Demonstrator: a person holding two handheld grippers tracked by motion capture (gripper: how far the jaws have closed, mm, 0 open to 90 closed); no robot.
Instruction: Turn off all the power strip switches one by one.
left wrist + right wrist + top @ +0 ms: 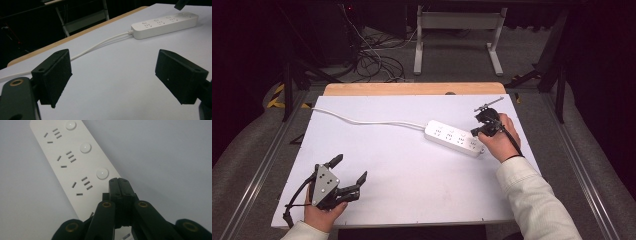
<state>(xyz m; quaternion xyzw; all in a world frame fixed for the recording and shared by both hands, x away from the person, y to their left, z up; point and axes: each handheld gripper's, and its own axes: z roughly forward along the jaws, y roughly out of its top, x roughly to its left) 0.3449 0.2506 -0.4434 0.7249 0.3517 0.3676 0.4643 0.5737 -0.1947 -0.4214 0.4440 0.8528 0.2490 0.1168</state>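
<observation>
A white power strip (454, 138) lies flat on the white tabletop (402, 190), right of the middle and toward the far side. Its long axis runs on a slant in the high view: the end with the cord (367, 121) points to the far left, and the free end points to the near right, just beside the person's right hand (498, 141). The cord leaves that far-left end and trails across the tabletop to its far left edge. In the right claw's own view the strip runs from the upper left down toward the bottom centre, with its sockets and a row of round white buttons (102, 173) facing up. The right claw (121, 185) has its jaws pressed together with nothing between them, and their tips hang over the strip's near-right part, just beside one of the buttons; whether they touch the strip I cannot tell. The left claw (351, 170) sits at the near left corner, well apart from the strip, its jaws spread wide and empty above bare tabletop, pointing toward the strip (165, 25).
</observation>
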